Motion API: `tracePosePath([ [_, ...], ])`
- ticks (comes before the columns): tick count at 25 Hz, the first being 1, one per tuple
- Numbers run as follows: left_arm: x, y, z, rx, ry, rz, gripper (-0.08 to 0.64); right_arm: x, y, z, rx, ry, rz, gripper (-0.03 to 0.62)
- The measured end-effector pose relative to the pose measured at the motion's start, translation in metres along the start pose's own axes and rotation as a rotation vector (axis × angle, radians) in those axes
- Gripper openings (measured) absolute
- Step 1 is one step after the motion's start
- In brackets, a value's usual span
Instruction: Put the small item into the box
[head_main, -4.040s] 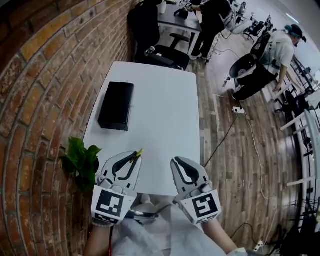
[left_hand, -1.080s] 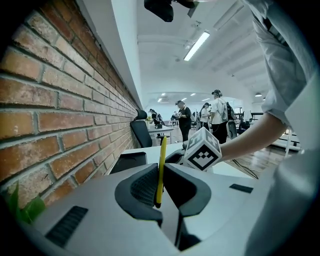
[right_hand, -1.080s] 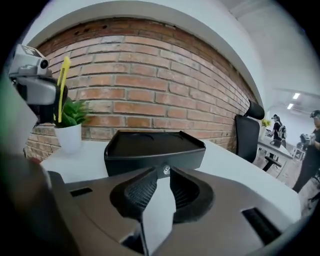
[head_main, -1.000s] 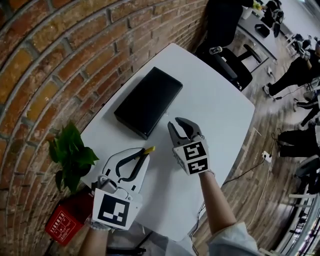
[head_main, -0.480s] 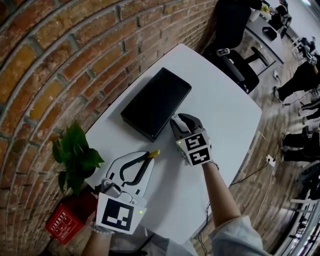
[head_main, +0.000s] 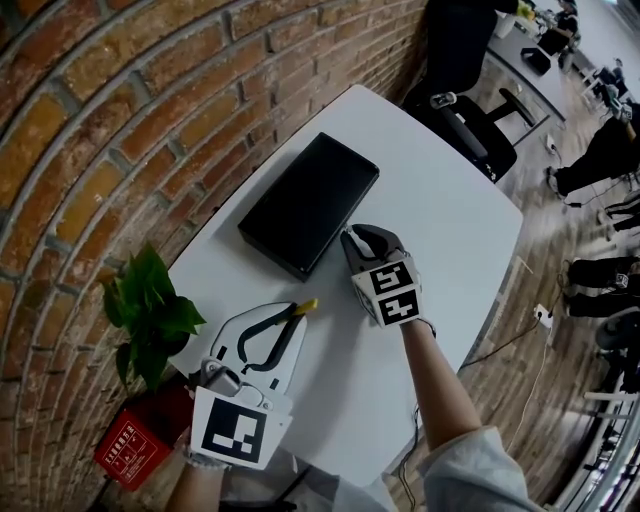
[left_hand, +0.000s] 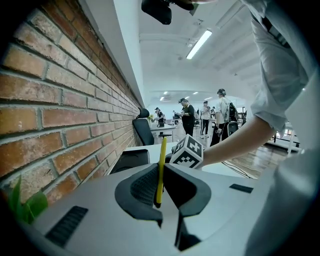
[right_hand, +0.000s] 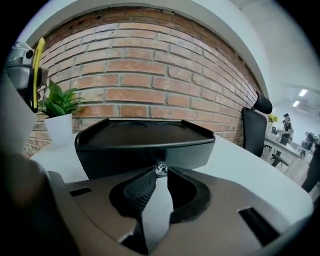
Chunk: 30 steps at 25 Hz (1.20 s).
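Note:
A closed black box (head_main: 308, 203) lies on the white table (head_main: 440, 230) by the brick wall. My right gripper (head_main: 352, 237) is at the box's near long side, its tips right against the wall of the box (right_hand: 145, 145). In the right gripper view the right gripper (right_hand: 161, 172) is shut on a small shiny silver piece (right_hand: 160, 169); I cannot tell if that piece belongs to the box. My left gripper (head_main: 291, 312) hovers over the table's near edge, shut on a thin yellow stick (head_main: 301, 306). The yellow stick (left_hand: 161, 160) stands upright between the pads.
A green plant (head_main: 150, 310) in a white pot (right_hand: 58, 129) stands left of the table by the brick wall (head_main: 120, 120). A red box (head_main: 128, 440) sits on the floor below it. A black office chair (head_main: 470, 130) stands at the table's far end.
My right gripper has moved forward over the table up to the box's near side. The left gripper still holds the yellow stick in about the same place.

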<state>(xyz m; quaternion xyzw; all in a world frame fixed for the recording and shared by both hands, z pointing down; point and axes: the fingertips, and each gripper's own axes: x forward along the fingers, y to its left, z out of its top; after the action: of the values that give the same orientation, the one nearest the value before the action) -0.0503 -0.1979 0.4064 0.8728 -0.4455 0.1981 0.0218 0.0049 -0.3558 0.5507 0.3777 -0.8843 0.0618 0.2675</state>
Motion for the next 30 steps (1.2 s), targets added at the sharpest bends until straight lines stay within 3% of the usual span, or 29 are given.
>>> tracePosePath([
  [30, 0.025, -0.032, 0.011, 0.013, -0.023, -0.088, 0.044, -0.083, -0.034, -0.064, 0.067, 0.071, -0.121, 0.087],
])
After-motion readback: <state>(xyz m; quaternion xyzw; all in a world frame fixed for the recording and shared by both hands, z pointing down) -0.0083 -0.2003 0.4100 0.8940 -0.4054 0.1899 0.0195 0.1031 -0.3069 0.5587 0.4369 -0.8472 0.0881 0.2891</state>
